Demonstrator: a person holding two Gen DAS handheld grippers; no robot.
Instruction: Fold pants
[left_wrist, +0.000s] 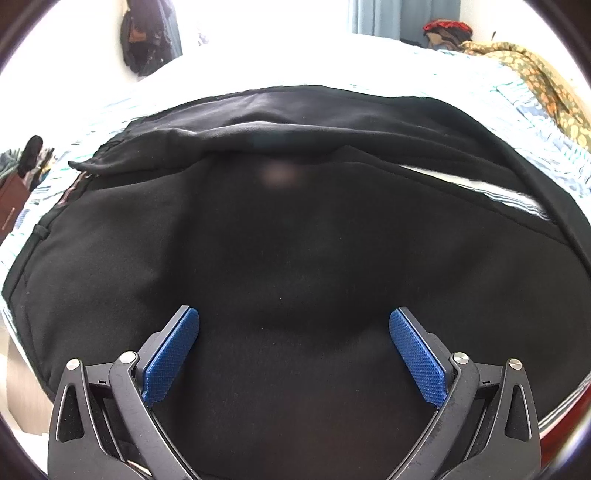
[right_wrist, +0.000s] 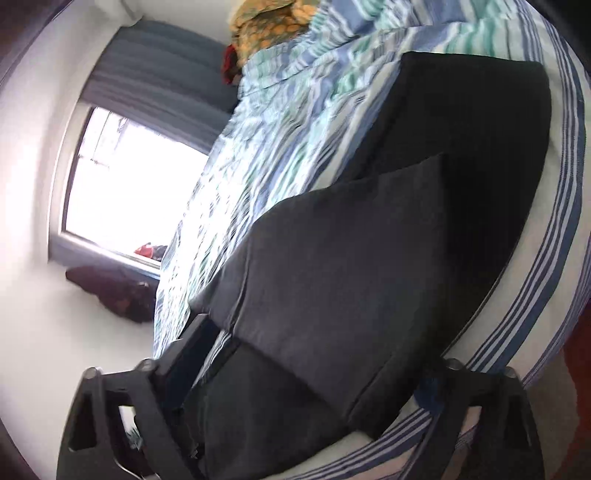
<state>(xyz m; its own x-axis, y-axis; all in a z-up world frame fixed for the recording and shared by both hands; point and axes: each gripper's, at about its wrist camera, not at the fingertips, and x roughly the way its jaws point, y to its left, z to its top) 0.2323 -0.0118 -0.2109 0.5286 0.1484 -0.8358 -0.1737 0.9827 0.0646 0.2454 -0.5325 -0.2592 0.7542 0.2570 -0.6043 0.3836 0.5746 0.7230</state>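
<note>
Bed (left_wrist: 491, 107): striped blue, green and white cover fills the background of both views; a window (right_wrist: 122, 192) glows at the left of the right wrist view.
Pants (left_wrist: 295, 236): black, spread on the bed and filling the centre of the left wrist view; a folded layer lies across the upper part, its edge running left to right.
Left claw (left_wrist: 294, 317): at the bottom centre of its frame, blue pads (left_wrist: 171, 354) spread wide over the black cloth, nothing pinched between them.
Right claw (right_wrist: 314, 354): at the bottom of its blurred, tilted frame, with a fold of the pants between the fingers; whether they press on it I cannot tell.
Yellow patterned cloth (right_wrist: 273, 26): bunched at the top of the frame.
</note>
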